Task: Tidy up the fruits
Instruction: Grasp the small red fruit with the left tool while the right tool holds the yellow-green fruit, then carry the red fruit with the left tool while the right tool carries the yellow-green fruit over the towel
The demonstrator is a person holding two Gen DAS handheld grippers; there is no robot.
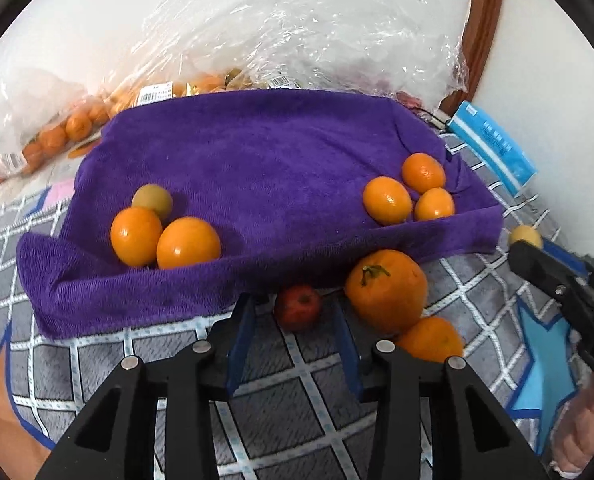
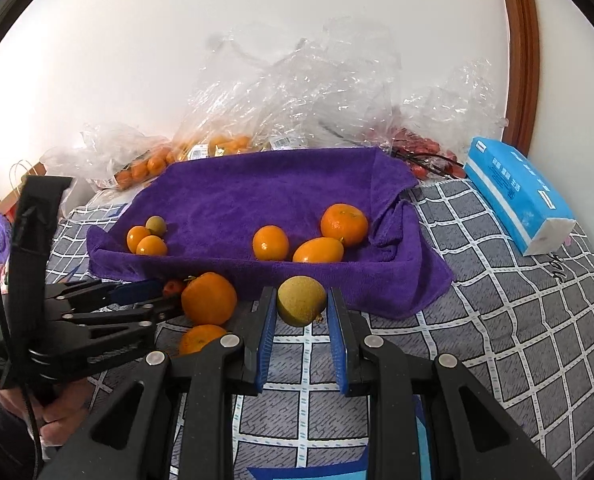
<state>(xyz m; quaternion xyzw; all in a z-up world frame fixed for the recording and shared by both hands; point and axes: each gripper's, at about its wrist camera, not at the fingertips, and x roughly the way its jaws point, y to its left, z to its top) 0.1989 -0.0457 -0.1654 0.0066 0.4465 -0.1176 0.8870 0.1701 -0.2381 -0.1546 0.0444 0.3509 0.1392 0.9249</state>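
Observation:
A purple towel (image 1: 257, 168) lies on the checked bedspread and holds two groups of small oranges, left (image 1: 165, 236) and right (image 1: 409, 192). My left gripper (image 1: 295, 312) is open around a small red fruit (image 1: 297, 306) in front of the towel. A big orange (image 1: 385, 290) and a second orange (image 1: 433, 338) lie just to its right. My right gripper (image 2: 301, 306) is open, its fingers on either side of a yellow-green round fruit (image 2: 300, 300) at the towel's front edge (image 2: 337, 276). The left gripper also shows in the right wrist view (image 2: 153, 296).
Clear plastic bags with more oranges (image 2: 217, 146) and red fruit (image 2: 421, 148) stand behind the towel by the wall. A blue tissue pack (image 2: 513, 192) lies at the right. The bedspread (image 2: 517, 320) stretches in front and to the right.

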